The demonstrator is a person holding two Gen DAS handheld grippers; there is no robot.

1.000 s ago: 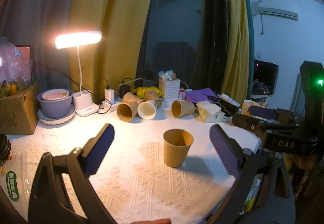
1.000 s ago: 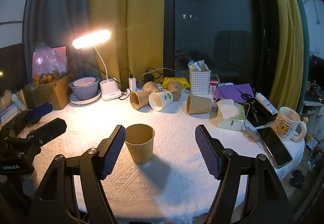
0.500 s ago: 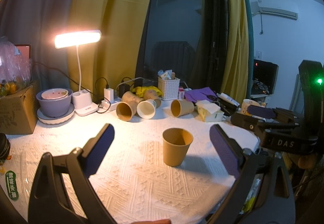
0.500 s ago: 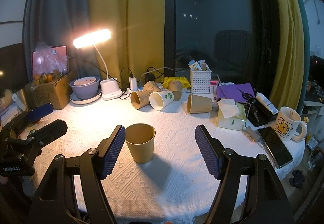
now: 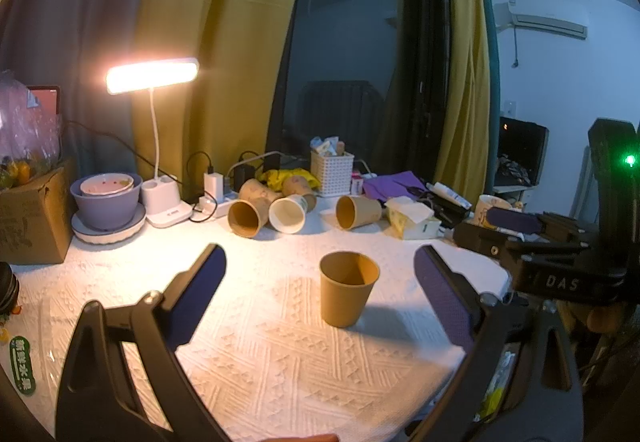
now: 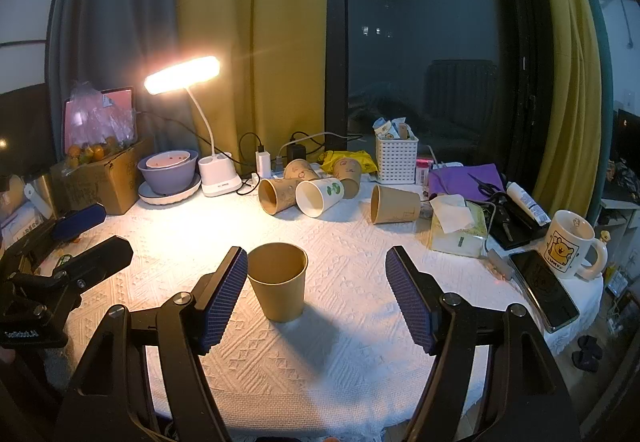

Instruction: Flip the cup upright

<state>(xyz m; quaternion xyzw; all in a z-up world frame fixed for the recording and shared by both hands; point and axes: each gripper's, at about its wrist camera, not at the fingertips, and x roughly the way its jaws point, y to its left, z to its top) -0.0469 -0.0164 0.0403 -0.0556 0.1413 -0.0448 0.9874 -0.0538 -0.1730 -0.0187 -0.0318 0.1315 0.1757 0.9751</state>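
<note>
A brown paper cup [image 5: 347,293] stands upright, mouth up, on the white textured tablecloth [image 5: 256,346]; it also shows in the right wrist view [image 6: 279,287]. My left gripper [image 5: 320,294] is open and empty, held back from the cup. My right gripper [image 6: 316,296] is open and empty, with its left pad close beside the cup, apart from it. Each gripper shows at the edge of the other's view: the right one [image 5: 520,230], the left one [image 6: 80,234].
Several paper cups lie on their sides at the back [image 6: 320,196], one apart [image 6: 394,204]. A lit desk lamp [image 6: 182,74], purple bowl [image 6: 168,170], cardboard box [image 6: 100,178], white basket [image 6: 396,158], tissue pack [image 6: 458,226], mug [image 6: 570,244] and phone [image 6: 544,290] ring the table.
Both grippers have drifted very slightly; the cup stays upright in the same place.
</note>
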